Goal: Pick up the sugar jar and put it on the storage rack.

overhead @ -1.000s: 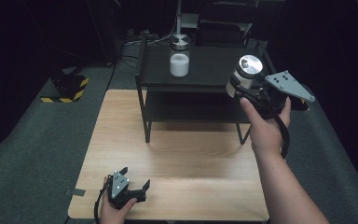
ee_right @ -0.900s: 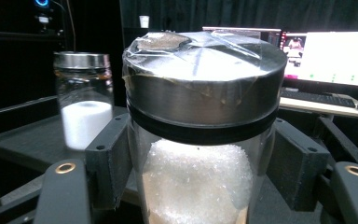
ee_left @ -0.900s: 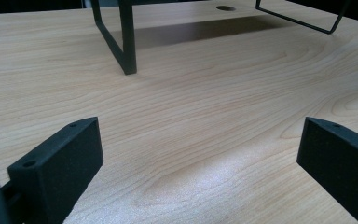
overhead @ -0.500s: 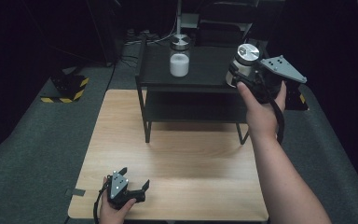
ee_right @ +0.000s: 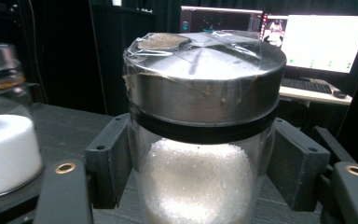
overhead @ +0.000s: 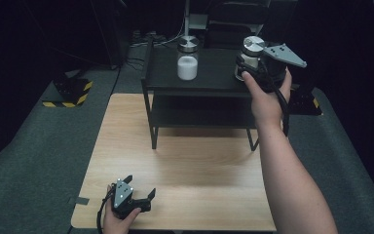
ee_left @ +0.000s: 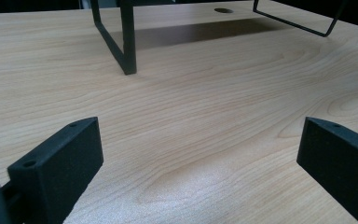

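While the right gripper (ee_right: 198,186) clamps the jar (ee_right: 200,130) over the shelf's (overhead: 209,83) right edge, it should lower it upright.

Dark room, grey carpet (overhead: 39,146), wooden table (overhead: 199,170), lit monitors (ee_right: 326,42) behind

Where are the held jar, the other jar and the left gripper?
held jar (ee_right: 200,186), right gripper view, glass body.
other jar (overhead: 187,66), high view, white contents.
left gripper (overhead: 139,187), high view, between its fingertips.
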